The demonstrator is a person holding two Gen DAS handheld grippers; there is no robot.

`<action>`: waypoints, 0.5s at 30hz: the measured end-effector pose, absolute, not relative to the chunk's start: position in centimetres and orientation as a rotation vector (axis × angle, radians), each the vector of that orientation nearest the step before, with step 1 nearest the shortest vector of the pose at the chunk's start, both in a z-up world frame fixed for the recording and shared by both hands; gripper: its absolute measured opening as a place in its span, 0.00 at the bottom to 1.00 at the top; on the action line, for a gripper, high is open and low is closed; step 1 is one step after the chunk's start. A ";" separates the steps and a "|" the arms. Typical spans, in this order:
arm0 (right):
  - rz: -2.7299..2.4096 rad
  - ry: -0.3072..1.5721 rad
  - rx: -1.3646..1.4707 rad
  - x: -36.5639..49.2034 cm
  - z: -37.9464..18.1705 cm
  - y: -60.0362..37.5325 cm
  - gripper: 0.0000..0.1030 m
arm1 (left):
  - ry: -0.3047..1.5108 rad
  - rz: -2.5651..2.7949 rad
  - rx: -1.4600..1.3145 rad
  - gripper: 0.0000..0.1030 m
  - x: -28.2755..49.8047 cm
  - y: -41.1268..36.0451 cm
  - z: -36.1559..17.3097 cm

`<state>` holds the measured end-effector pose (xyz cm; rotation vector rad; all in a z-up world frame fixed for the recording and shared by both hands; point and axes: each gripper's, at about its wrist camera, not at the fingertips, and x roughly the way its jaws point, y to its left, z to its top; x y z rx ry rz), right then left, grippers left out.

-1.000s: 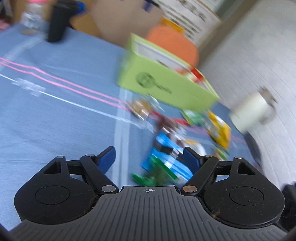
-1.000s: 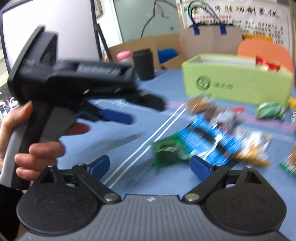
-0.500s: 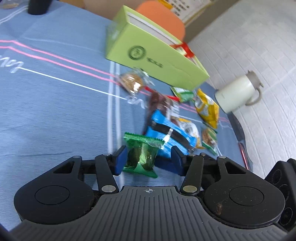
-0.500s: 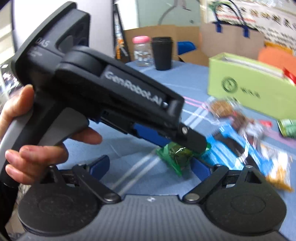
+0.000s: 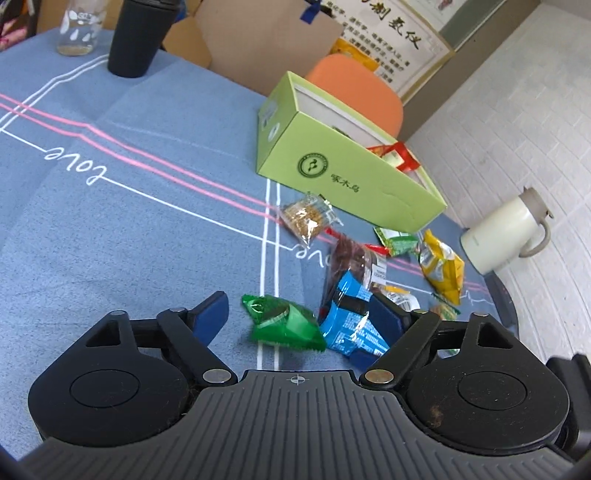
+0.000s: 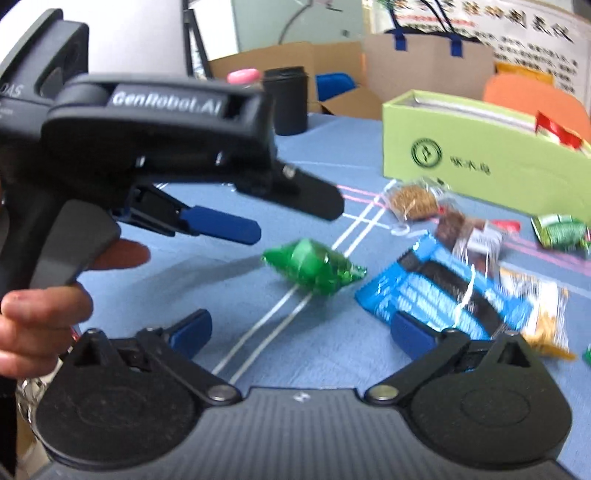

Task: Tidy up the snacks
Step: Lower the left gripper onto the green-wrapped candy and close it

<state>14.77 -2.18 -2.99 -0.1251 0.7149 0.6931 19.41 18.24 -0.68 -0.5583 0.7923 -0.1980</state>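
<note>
A green foil snack packet (image 5: 284, 325) sits loose between the fingers of my left gripper (image 5: 297, 317), whose jaws are opening; neither pad touches it. In the right wrist view the same packet (image 6: 314, 267) shows blurred just below the left gripper's blue finger (image 6: 221, 223); whether it rests on the cloth I cannot tell. My right gripper (image 6: 301, 330) is open and still widening, with nothing between its fingers. A blue packet (image 5: 354, 321) lies beside the green one. The light green open box (image 5: 343, 162) stands farther back.
Several other packets lie near the box: a tan one (image 5: 306, 218), a dark brown one (image 5: 351, 258), a yellow one (image 5: 441, 269). A white jug (image 5: 502, 232) stands at the table's right edge. A black cup (image 5: 136, 37) and glass jar (image 5: 79, 26) stand far left. A hand (image 6: 37, 314) holds the left gripper.
Half a second ago my left gripper was closed on the green packet; its jaws have now spread and the packet is free. The right jaws have widened a little.
</note>
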 end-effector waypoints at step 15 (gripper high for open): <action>0.685 0.688 -0.047 14.7 -3.4 -2.3 0.99 | 0.809 -0.170 -0.556 0.69 18.9 18.9 -1.3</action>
